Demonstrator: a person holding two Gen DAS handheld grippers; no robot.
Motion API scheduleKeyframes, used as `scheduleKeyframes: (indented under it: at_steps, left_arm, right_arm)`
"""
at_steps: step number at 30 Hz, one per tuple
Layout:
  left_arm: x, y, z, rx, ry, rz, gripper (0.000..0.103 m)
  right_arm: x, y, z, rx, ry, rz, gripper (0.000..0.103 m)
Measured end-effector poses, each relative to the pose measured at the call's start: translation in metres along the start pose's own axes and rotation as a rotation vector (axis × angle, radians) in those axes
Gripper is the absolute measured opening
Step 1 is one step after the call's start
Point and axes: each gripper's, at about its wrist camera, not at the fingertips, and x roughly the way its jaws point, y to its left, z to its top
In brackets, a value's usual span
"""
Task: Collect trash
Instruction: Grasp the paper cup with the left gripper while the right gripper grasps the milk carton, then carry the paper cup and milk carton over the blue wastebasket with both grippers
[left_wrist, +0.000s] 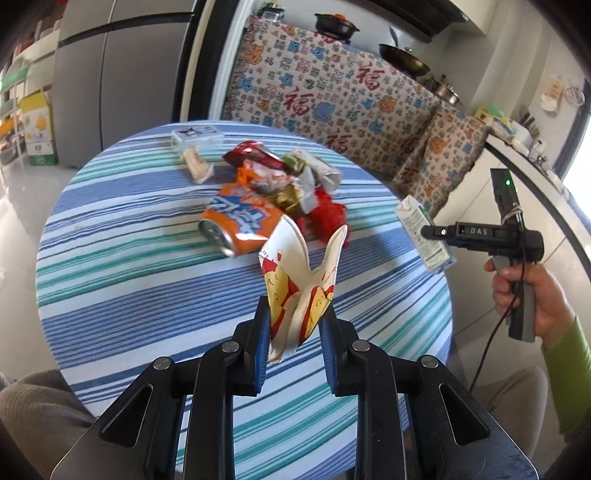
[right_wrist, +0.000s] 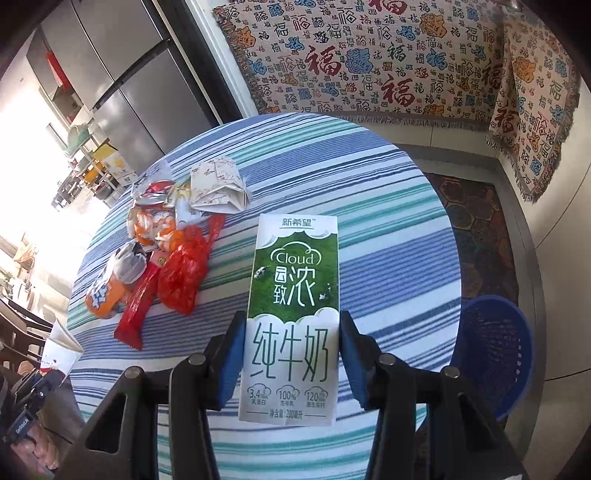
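My left gripper (left_wrist: 295, 328) is shut on a crushed white and red paper cup (left_wrist: 301, 280), held above the round striped table (left_wrist: 147, 295). My right gripper (right_wrist: 291, 350) is shut on a green and white milk carton (right_wrist: 293, 317), held upright above the table's near edge; the carton (left_wrist: 424, 236) and that gripper also show in the left wrist view at the right. A pile of trash lies on the table: an orange can (left_wrist: 236, 225), a red plastic bag (right_wrist: 184, 273), a red wrapper (right_wrist: 138, 306) and crumpled paper (right_wrist: 218, 184).
A blue mesh basket (right_wrist: 495, 354) stands on the floor right of the table. A small clear box (left_wrist: 197, 136) sits at the table's far edge. A patterned cloth covers the counter behind (left_wrist: 332, 96). A grey fridge (left_wrist: 122, 74) stands at the back left.
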Motion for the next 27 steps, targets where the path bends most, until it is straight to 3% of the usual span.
scheduleKeyframes:
  at_steps: [8, 18, 27]
  left_arm:
    - [0.036, -0.066, 0.021, 0.053, 0.048, -0.099, 0.024]
    - [0.097, -0.167, 0.040, 0.156, 0.140, -0.217, 0.024]
    - [0.162, -0.253, 0.048, 0.244, 0.217, -0.281, 0.024]
  right_arm:
    - [-0.025, -0.027, -0.018, 0.049, -0.038, 0.051, 0.049]
    - [-0.068, -0.117, -0.018, 0.183, -0.138, -0.049, 0.049]
    - [-0.078, -0.200, -0.022, 0.310, -0.166, -0.120, 0.049]
